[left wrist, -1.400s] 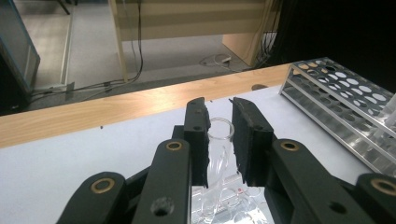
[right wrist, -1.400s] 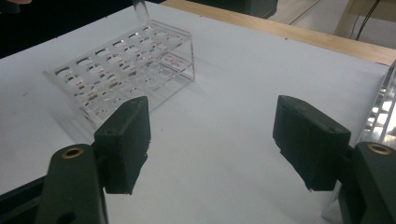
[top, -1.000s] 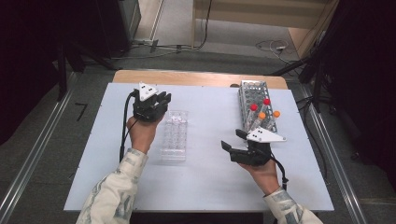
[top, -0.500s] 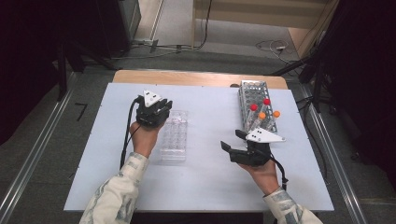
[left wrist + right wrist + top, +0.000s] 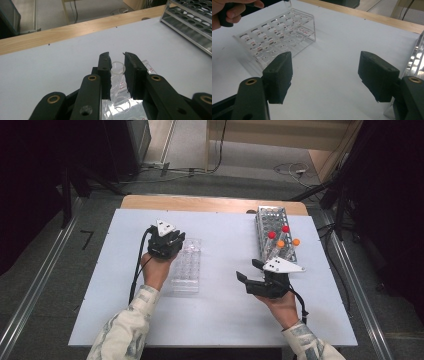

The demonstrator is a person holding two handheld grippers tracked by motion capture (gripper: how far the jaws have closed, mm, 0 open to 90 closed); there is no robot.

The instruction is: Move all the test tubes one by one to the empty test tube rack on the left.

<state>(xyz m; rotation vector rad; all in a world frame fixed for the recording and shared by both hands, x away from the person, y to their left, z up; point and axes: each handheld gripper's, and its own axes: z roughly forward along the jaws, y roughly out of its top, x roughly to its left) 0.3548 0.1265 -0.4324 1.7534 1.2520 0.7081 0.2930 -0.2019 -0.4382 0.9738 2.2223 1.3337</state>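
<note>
left gripper view has the left gripper (image 5: 117,72) clamped on a clear tube (image 5: 117,68) over the acrylic rack (image 5: 186,267) (right gripper (image 5: 329,75) gaping, empty); any tilt probably jams it.

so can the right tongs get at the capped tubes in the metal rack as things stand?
Probably yes: the right tongs are open, holding nothing, and the capped tubes stand just beyond in the metal rack, nothing between.

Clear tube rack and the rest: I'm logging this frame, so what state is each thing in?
Left claw: shut on clear tube, which is upright above the rack.
Right claw: open, holding nothing.
Clear tube rack: upright; contents unclear.
Metal tube rack: holds four capped tubes.
</note>
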